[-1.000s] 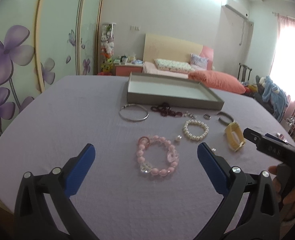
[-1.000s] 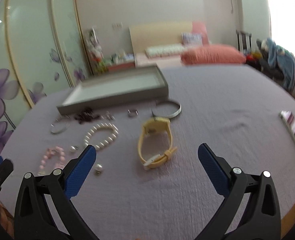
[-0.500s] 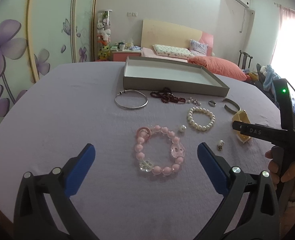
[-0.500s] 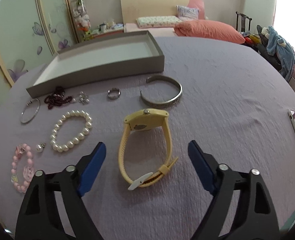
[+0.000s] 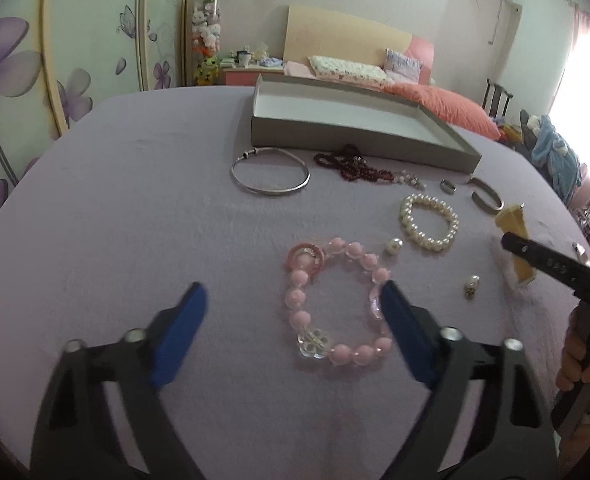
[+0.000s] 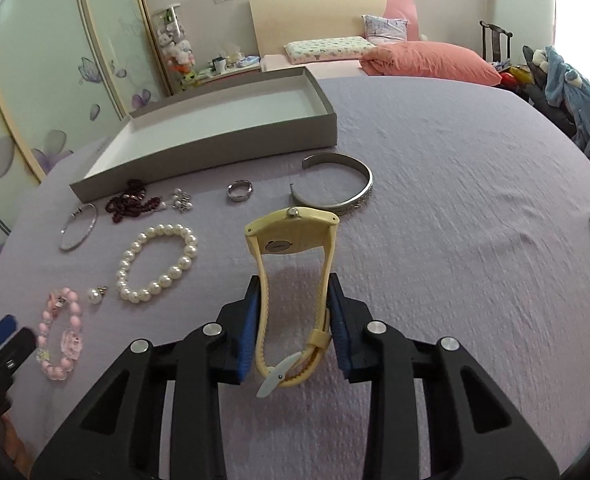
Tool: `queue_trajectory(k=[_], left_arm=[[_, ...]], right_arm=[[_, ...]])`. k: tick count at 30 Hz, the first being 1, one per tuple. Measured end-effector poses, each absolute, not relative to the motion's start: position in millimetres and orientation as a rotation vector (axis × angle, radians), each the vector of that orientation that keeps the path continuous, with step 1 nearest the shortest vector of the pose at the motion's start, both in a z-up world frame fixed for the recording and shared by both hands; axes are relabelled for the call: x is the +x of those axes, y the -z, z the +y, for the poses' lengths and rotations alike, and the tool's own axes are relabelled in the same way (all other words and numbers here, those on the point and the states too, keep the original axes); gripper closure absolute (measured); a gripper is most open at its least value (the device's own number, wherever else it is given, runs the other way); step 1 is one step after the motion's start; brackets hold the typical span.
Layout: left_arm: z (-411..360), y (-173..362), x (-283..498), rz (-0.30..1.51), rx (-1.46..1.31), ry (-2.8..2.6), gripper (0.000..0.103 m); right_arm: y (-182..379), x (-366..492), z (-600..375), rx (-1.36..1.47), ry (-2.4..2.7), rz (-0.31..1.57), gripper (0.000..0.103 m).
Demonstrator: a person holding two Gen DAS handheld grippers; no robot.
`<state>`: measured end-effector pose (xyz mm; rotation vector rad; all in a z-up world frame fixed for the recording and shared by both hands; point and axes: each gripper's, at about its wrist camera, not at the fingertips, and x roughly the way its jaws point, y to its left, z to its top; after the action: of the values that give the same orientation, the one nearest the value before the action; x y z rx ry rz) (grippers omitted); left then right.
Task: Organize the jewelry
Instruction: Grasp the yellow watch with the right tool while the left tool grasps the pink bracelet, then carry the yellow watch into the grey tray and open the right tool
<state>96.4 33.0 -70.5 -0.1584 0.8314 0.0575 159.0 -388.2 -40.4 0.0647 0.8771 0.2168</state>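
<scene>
- My right claw [image 6: 295, 320] is squeezing the yellow watch [image 6: 293, 280], its blue pads pressing the strap from both sides near the buckle end, with the watch face pointing away from me.
- The watch is sitting on the purple cloth [image 6: 455, 240], just in front of a silver cuff [image 6: 343, 188] and close to a small silver ring [image 6: 239, 191].
- My left claw [image 5: 295, 312] is standing wide apart, holding nothing, and is hovering over the pink bead bracelet [image 5: 335, 304]; its right pad is overlapping the bracelet's right side in view, and I cannot tell whether it is touching.
- A white pearl bracelet [image 5: 429, 222] is lying beyond and to the right of the pink one, with a loose pearl [image 5: 394, 246] between them.
- A thin silver bangle [image 5: 270, 170] and dark red beads [image 5: 351, 164] are lying just in front of the grey tray [image 5: 355, 140], which is sitting at the far side of the cloth with nothing visible in it.
- A small pearl earring [image 5: 471, 285] is lying near my right claw's arm in the left view.
</scene>
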Motion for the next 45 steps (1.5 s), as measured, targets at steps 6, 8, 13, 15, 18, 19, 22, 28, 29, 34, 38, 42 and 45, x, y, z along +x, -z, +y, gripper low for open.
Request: queue_trajectory(k=[6,8,13,15,18,19,22,28,29,34,38,42,45], left_arm=[[31,80,106,0.874,-0.133,-0.029,0.052],[29,80,107,0.877,-0.125,-0.024,0.059],[23,81,108,0.886,-0.111,-0.012,0.071],[20,81,108,0.888,-0.096,-0.013,0.073],[16,82,108,0.893,-0.056,-0.022,0.079],[15,82,109,0.894,-0.046,-0.025,0.084],[15,82,108,0.898,-0.033,-0.012,0.087],[17,77,108,0.883,-0.029,0.01,0.089],[18,74,108,0.874,-0.03,0.013,0.089],[18,53,106,0.812,-0.034,0.037,0.09],[17,35,104,0.759,-0.037,0.063,0.09],[15,22,105,0.721,-0.049,0.089,0.09],[15,13,108,0.701,-0.065,0.11,0.09]], right_arm=[[34,157,-385,0.068,-0.232,0.862,0.07],[33,159,-386,0.072,-0.232,0.86,0.069],[29,157,-386,0.076,-0.237,0.851,0.069],[28,156,-386,0.076,-0.236,0.849,0.069],[27,155,-386,0.08,-0.236,0.845,0.069],[28,155,-386,0.08,-0.237,0.845,0.069],[26,152,-385,0.079,-0.242,0.84,0.069],[17,148,-385,0.079,-0.255,0.817,0.069],[16,147,-385,0.078,-0.256,0.812,0.069],[10,145,-385,0.079,-0.265,0.791,0.068],[8,146,-384,0.079,-0.27,0.786,0.068],[7,145,-383,0.075,-0.28,0.78,0.068],[6,146,-382,0.069,-0.285,0.774,0.068]])
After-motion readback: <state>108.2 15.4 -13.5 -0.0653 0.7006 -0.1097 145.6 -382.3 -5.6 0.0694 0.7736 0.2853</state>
